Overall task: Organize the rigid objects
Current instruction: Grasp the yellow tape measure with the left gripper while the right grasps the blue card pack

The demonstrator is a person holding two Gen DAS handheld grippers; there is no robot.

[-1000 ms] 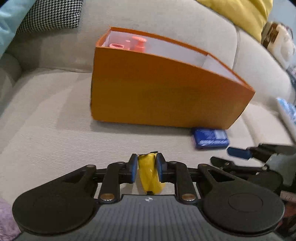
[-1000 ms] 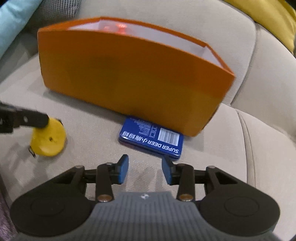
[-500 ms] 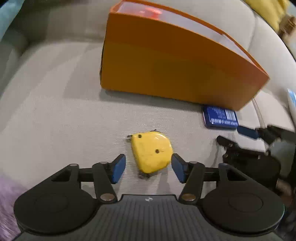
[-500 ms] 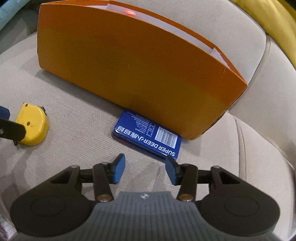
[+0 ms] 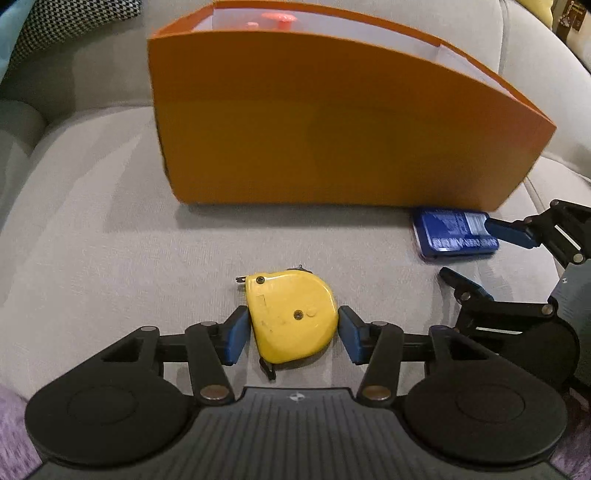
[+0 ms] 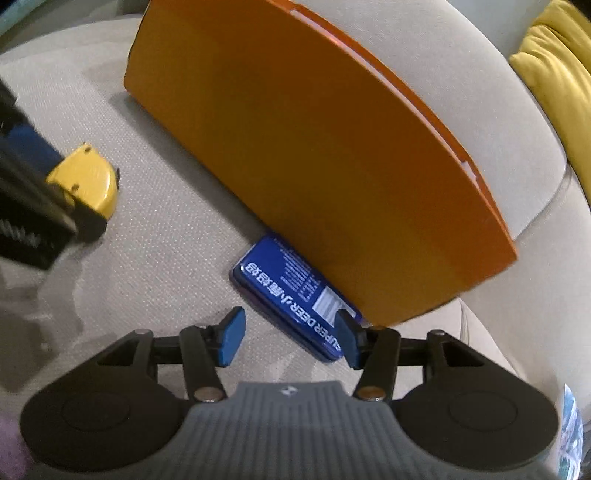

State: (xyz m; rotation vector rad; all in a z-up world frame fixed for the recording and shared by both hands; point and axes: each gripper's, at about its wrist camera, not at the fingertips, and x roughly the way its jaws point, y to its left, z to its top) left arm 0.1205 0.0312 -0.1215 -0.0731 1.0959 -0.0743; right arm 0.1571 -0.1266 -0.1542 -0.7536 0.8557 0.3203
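Note:
A yellow tape measure (image 5: pixel 291 317) lies flat on the grey sofa seat. My left gripper (image 5: pixel 293 332) has it between its blue pads; the jaws are closing and the pads touch its two sides. A blue flat tin (image 6: pixel 284 284) printed SUPER DEER lies against the foot of the tall orange box (image 5: pixel 332 129). My right gripper (image 6: pixel 290 338) hovers over the tin's near end with its jaws opening and the pads not pressing on it. Pink plastic pieces (image 5: pixel 279 16) show inside the box. From the right wrist view the tape measure (image 6: pixel 88 181) is half hidden behind the left gripper (image 6: pixel 37 206).
The box (image 6: pixel 314 166) stands against the sofa backrest. A houndstooth cushion (image 5: pixel 74 18) lies at the back left and a yellow cushion (image 6: pixel 554 92) at the back right. Purple fabric (image 5: pixel 11 424) shows at the lower left. A seam (image 5: pixel 546 199) splits the seat cushions on the right.
The left gripper let go of the upright tape measure, which now lies flat, and has come back around its wider sides. The right gripper rolled, moved closer to the blue tin and widened.

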